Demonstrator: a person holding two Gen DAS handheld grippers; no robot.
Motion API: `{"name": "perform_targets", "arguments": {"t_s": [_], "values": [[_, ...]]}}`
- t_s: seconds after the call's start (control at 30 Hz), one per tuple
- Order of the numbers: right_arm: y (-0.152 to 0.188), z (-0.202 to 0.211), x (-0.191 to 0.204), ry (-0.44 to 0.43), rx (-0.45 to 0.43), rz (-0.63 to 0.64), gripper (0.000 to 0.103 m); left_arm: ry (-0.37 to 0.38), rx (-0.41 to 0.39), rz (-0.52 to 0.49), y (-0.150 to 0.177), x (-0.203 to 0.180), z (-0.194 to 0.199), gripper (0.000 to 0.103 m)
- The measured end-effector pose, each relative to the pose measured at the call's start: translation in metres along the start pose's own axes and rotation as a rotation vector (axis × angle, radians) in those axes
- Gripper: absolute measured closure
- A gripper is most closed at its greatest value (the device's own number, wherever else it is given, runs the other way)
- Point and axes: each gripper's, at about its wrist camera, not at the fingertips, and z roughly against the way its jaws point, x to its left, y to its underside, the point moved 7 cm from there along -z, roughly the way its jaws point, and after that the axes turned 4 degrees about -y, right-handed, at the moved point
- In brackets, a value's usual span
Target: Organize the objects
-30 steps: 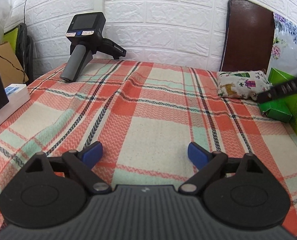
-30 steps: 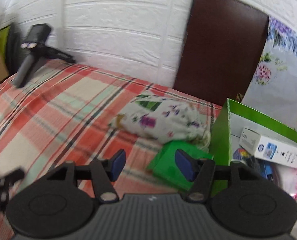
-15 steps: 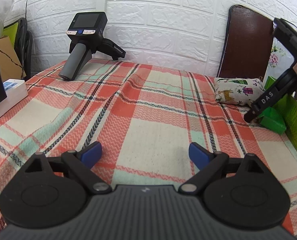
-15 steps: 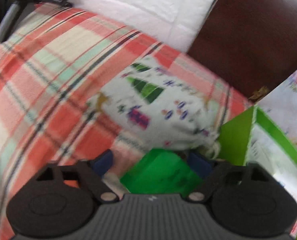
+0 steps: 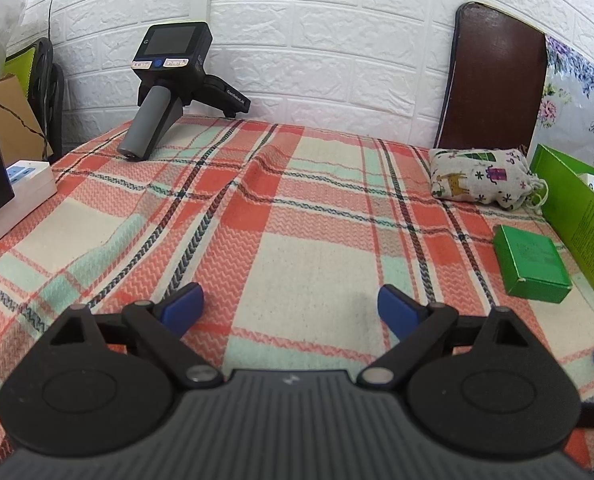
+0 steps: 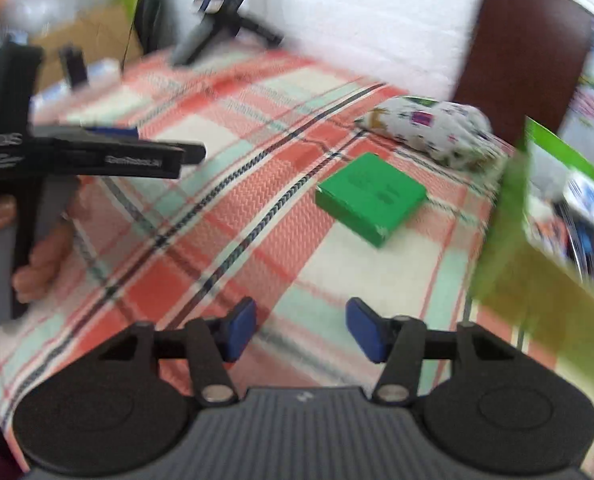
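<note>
Both grippers, left (image 5: pixel 291 307) and right (image 6: pixel 300 329), hovered level, jaws released, short of the flat box (image 6: pixel 370 197), its corner toward the right gripper.

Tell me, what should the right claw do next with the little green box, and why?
Probably ease the right claw forward toward the small green box and line it up. The claw is open and empty, and the box lies flat on the plaid cloth, ahead of the pads with a gap between. The open green carton stands right beside it, a likely home for it.
</note>
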Motion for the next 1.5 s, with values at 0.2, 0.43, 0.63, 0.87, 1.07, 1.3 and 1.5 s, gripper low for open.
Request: {"name": "perform_targets", "arguments": {"t_s": [0.2, 0.43, 0.63, 0.87, 1.07, 1.3, 1.5], "values": [[-0.022, 0.014, -0.036, 0.044, -0.207, -0.175, 0.021, -0.022, 0.012, -0.039, 0.002, -0.005, 0.001, 0.006], [-0.077, -0.038, -0.052, 0.135, -0.188, -0.231, 0.013, -0.030, 0.006, 0.014, 0.002, 0.004, 0.003, 0.006], [-0.067, -0.076, -0.040, 0.231, -0.146, -0.141, 0.024, -0.034, 0.007, 0.000, 0.002, 0.002, 0.001, 0.004], [-0.014, -0.031, -0.032, 0.124, -0.141, -0.131, 0.036, -0.023, 0.009, 0.000, 0.002, 0.002, 0.003, 0.004], [0.063, 0.036, -0.041, 0.155, -0.206, -0.227, 0.007, -0.007, 0.062, -0.037, 0.003, -0.017, 0.009, 0.004], [0.090, 0.061, -0.053, 0.170, -0.229, -0.282, 0.008, 0.411, 0.214, -0.100, 0.016, -0.127, 0.061, 0.011], [0.077, 0.055, -0.043, 0.165, -0.245, -0.164, 0.008, 0.557, 0.399, -0.064, 0.033, -0.167, 0.063, 0.013]]}}
